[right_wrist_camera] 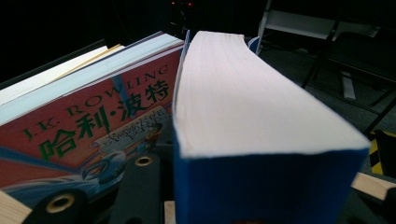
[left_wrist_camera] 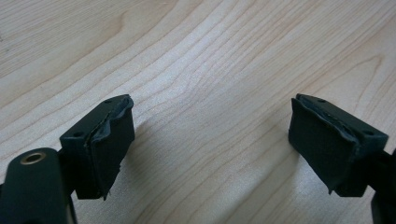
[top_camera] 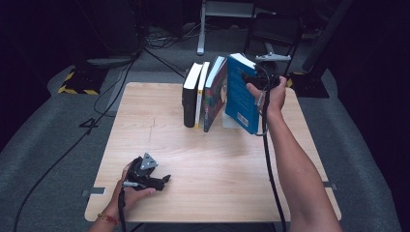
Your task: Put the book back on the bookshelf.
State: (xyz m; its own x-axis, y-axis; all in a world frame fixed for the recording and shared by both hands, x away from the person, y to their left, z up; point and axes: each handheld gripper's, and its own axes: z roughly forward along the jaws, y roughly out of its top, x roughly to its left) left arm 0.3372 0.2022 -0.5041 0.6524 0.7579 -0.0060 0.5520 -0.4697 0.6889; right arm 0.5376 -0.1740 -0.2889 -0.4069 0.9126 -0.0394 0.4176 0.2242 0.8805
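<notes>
We see a thick blue-covered paperback book (top_camera: 240, 94) held up at the far right of the light wooden worktop (top_camera: 212, 164), tilted, its top leaning left toward a row of standing books. In the right gripper view its pale page block (right_wrist_camera: 243, 93) faces us above the blue cover edge. Just beside it leans a red-covered book with green lettering (right_wrist_camera: 88, 135), and farther left stand a white-and-yellow book (top_camera: 201, 94) and a black book (top_camera: 190, 96). The right tongs (top_camera: 256, 79) are closed on the blue book's upper part, the right hand (top_camera: 270, 94) raised with the forearm stretched forward over the worktop. The left tongs (left_wrist_camera: 210, 140) gape wide with nothing between them, lying low over bare wood near the front left, the left hand (top_camera: 133, 186) resting there.
</notes>
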